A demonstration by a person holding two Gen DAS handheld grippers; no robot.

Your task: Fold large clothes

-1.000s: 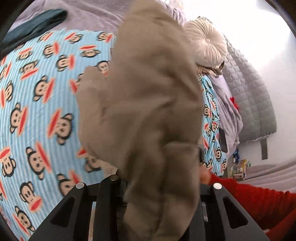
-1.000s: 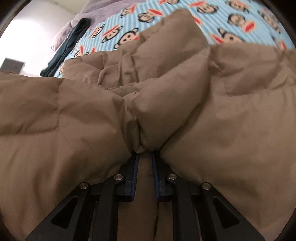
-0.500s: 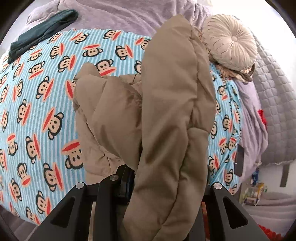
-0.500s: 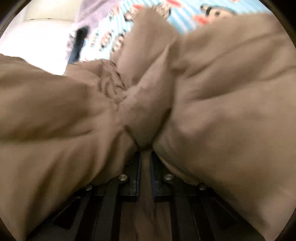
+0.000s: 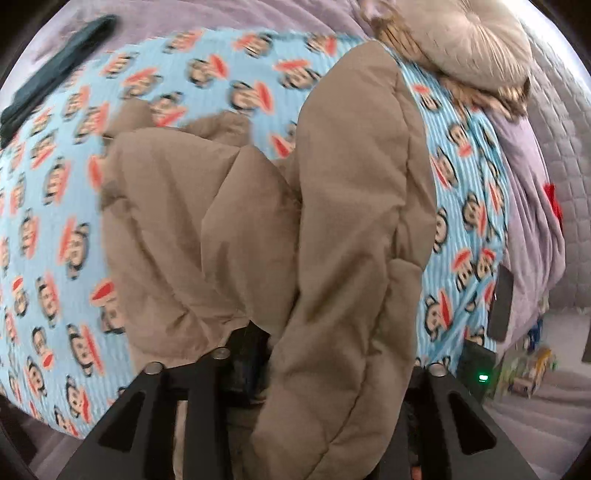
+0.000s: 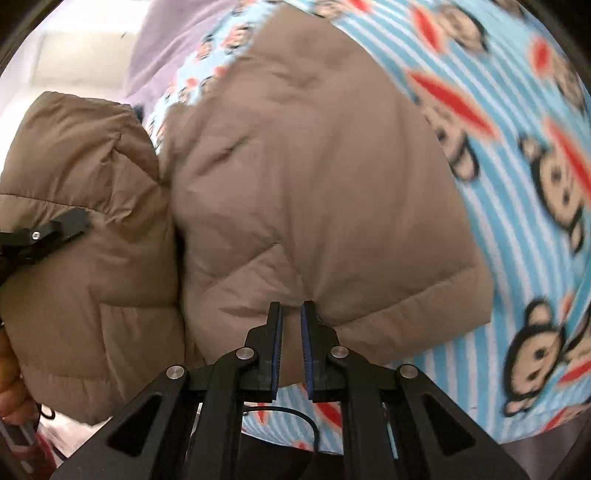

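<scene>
On top of the bed, a big tan puffer jacket (image 5: pixel 332 206) is lying bunched up over the blue striped monkey-print blanket (image 5: pixel 55 229), taking up the middle of both views. From the left wrist camera, the left gripper (image 5: pixel 325 354) is mostly getting buried under padded fabric; its jaws are opening right now, with a thick fold of the jacket sitting between them and spilling over the right finger, so I honestly can't tell if the pads are pressing on it at all. From the right wrist camera, the right gripper (image 6: pixel 291 314) is pinching down on the jacket's quilted hem edge, blue-padded fingers (image 6: pixel 276 332) nearly together with fabric caught at the tips. A round beige cushion (image 5: pixel 469 40) is sitting past the jacket's far end, and a dark green garment (image 5: pixel 55 74) is lying well apart on the lilac cover (image 5: pixel 258 14).
</scene>
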